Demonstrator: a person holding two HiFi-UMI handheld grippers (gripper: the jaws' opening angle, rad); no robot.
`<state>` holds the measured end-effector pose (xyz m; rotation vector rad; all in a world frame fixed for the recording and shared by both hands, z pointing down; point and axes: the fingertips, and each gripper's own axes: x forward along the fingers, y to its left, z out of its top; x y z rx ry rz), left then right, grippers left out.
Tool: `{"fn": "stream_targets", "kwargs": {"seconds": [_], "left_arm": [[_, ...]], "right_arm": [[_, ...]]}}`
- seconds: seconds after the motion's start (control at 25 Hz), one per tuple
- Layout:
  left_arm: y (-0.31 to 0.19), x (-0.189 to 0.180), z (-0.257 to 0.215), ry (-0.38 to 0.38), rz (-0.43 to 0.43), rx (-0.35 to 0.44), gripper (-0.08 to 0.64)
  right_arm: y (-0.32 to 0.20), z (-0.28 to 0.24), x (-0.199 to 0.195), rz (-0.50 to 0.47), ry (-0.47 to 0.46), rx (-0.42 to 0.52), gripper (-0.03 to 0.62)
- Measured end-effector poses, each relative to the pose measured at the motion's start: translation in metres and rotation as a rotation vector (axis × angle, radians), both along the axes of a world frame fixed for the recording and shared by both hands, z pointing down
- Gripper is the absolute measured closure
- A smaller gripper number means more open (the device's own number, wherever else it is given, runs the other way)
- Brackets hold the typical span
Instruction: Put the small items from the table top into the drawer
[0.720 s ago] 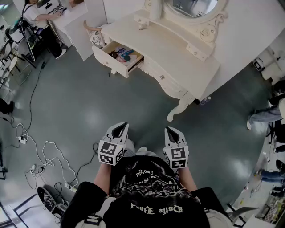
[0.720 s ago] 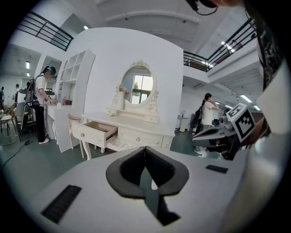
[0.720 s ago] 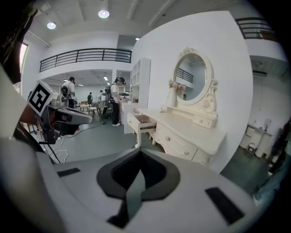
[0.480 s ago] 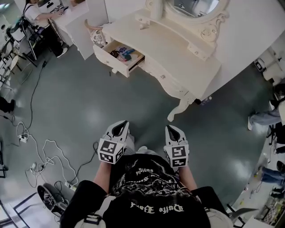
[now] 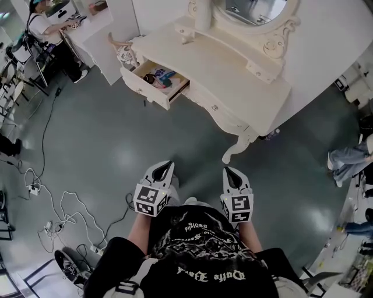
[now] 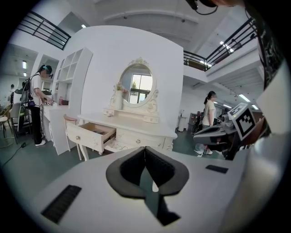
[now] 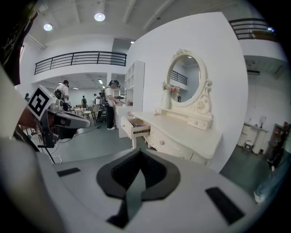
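The cream dressing table (image 5: 233,64) stands ahead, across a stretch of grey floor. Its left drawer (image 5: 152,82) is pulled out, with colourful small items (image 5: 159,76) lying inside. The drawer also shows in the left gripper view (image 6: 92,134) and in the right gripper view (image 7: 134,126). The table top looks bare apart from a vase (image 5: 200,13) and the mirror's base. My left gripper (image 5: 166,167) and right gripper (image 5: 228,171) are side by side at the person's waist, far from the table. Both are shut and hold nothing, as each gripper view shows: left (image 6: 145,149), right (image 7: 140,150).
A stool (image 5: 121,49) stands beside the table's left end. Cables and a power strip (image 5: 55,218) trail over the floor at the left. A person works at a desk (image 5: 45,24) at the back left, and another person's legs (image 5: 348,157) show at the right.
The whole head view has shifted slightly. Both grippers stay shut and side by side at the waist, and the drawer stays pulled out.
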<state>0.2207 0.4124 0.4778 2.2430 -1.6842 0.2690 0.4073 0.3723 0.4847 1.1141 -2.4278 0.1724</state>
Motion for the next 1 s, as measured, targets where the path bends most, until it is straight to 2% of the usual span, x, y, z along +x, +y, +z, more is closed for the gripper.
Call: {"fn": "stream_targets", "kwargs": {"seconds": [0.44, 0.68, 1.0], "left_arm": [[-0.061, -0.029, 0.002, 0.009, 0.017, -0.008, 0.545], [-0.108, -0.06, -0.006, 0.014, 0.029, 0.008, 0.545], [-0.165, -0.113, -0.011, 0.007, 0.066, 0.011, 0.545]], "right_arm": [[-0.055, 0.005, -0.019, 0.036, 0.012, -0.008, 0.583], [-0.091, 0.004, -0.049, 0.038, 0.021, -0.017, 0.583], [-0.142, 0.002, -0.096, 0.091, 0.02, -0.018, 0.583]]}}
